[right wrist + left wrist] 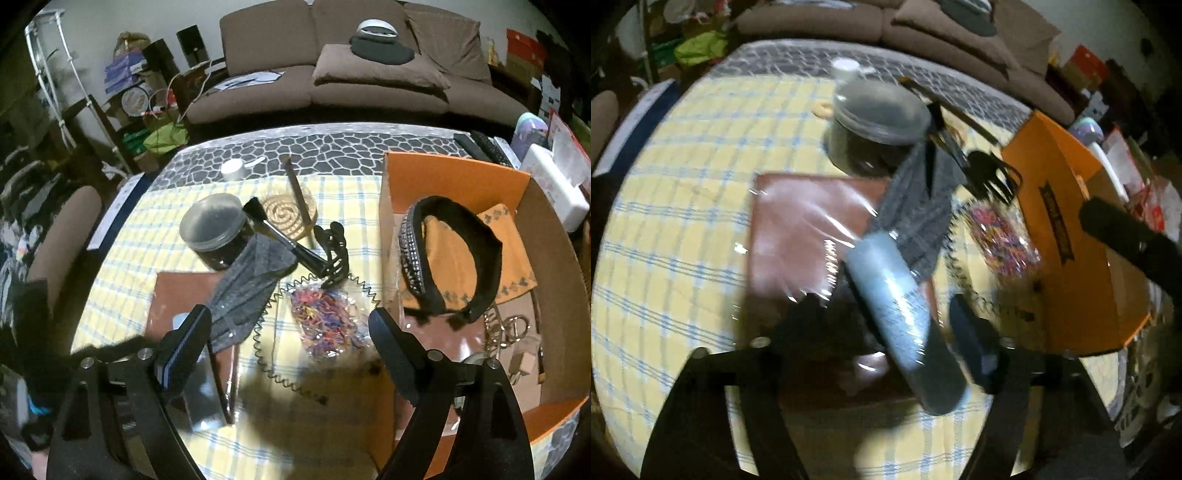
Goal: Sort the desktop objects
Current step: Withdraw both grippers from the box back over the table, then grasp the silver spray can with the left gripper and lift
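A pale blue-grey tube point(882, 266) in shiny wrap lies slanted on a brown notebook point(798, 229). My left gripper point(901, 314) straddles the tube, and its dark pads look pressed to both sides, though the view is blurred. My right gripper point(291, 343) is open with nothing between its fingers. It hangs over a clear bag of coloured rubber bands point(325, 321) and a black coiled cord point(266, 354). A grey cloth point(247, 291), a black brush point(280, 236) and a black claw clip point(332, 254) lie just beyond.
An orange cardboard box point(454, 181) stands open at the right, holding a black studded headband point(417, 258) and a gold clip point(513, 328). A dark lidded jar point(214, 229), a woven coaster point(284, 214) and a wooden stick point(299, 199) sit further back. A brown sofa point(332, 74) is behind the table.
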Action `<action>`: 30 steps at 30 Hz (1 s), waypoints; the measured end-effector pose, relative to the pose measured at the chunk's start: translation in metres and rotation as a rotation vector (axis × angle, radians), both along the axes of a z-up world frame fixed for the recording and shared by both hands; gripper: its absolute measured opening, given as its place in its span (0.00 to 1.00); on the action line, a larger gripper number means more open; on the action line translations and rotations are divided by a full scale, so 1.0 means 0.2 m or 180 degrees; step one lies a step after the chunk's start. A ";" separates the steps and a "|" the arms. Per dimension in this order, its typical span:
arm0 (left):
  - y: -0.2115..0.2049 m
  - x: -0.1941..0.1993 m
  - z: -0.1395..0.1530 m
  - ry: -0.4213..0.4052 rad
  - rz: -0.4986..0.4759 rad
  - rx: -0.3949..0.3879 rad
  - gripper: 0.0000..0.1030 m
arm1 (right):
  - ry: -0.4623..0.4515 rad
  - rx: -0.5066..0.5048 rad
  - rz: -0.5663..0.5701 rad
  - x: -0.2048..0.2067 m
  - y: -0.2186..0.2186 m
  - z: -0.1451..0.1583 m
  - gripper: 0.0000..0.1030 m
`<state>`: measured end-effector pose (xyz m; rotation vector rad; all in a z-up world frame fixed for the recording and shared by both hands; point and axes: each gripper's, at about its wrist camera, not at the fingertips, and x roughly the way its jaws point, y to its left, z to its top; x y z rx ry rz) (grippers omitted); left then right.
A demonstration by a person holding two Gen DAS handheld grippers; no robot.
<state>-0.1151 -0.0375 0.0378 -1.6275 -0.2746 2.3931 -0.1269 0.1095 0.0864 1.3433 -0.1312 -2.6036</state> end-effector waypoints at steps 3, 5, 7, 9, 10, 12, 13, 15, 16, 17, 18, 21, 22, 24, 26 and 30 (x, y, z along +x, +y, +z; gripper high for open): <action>0.04 0.00 -0.04 -0.0037 -0.0035 -0.0083 0.60 | -0.0018 -0.0007 -0.0026 0.00 0.00 -0.01 0.86; 0.06 0.00 -0.06 -0.0056 -0.0056 -0.0137 0.58 | -0.0029 -0.0008 -0.0042 0.00 0.01 -0.02 0.86; 0.07 0.00 -0.08 -0.0047 -0.0069 -0.0197 0.58 | -0.0031 -0.0007 -0.0044 0.00 0.01 -0.02 0.86; 0.09 0.01 -0.09 0.0002 -0.0094 -0.0275 0.59 | -0.0029 -0.0004 -0.0041 0.00 0.01 -0.02 0.86; 0.10 0.01 -0.09 0.0021 -0.0109 -0.0307 0.59 | -0.0026 -0.0005 -0.0042 0.00 0.01 -0.02 0.85; 0.14 0.02 -0.10 0.0089 -0.0164 -0.0426 0.60 | -0.0009 0.0017 -0.0037 0.00 0.01 -0.02 0.84; 0.15 0.02 -0.10 0.0109 -0.0187 -0.0483 0.61 | -0.0005 0.0027 -0.0034 0.00 0.01 -0.02 0.84; 0.20 0.03 -0.11 0.0185 -0.0255 -0.0679 0.63 | -0.0007 0.0038 -0.0027 0.00 0.01 -0.02 0.83; 0.22 0.04 -0.12 0.0241 -0.0283 -0.0762 0.62 | -0.0007 0.0049 -0.0027 0.01 0.01 -0.02 0.83; 0.22 0.05 -0.12 0.0278 -0.0293 -0.0759 0.55 | -0.0006 0.0064 -0.0027 0.01 0.01 -0.02 0.83; 0.23 0.05 -0.11 0.0305 -0.0285 -0.0724 0.46 | -0.0008 0.0071 -0.0027 0.01 0.01 -0.02 0.82; 0.19 0.05 -0.09 0.0252 -0.0207 -0.0551 0.36 | -0.0004 0.0074 -0.0024 0.01 0.01 -0.03 0.81; 0.17 0.04 -0.09 0.0224 -0.0185 -0.0491 0.35 | -0.0004 0.0076 -0.0022 0.01 0.01 -0.03 0.80; 0.12 0.03 -0.08 0.0146 -0.0131 -0.0313 0.34 | -0.0012 0.0076 -0.0002 0.00 0.00 -0.03 0.75; 0.07 0.03 -0.06 0.0068 -0.0065 -0.0089 0.33 | -0.0042 0.0067 0.0031 0.00 -0.02 -0.04 0.66; -0.08 0.01 0.01 0.0019 0.0099 0.0344 0.33 | -0.0083 0.0051 0.0056 -0.01 -0.05 -0.05 0.53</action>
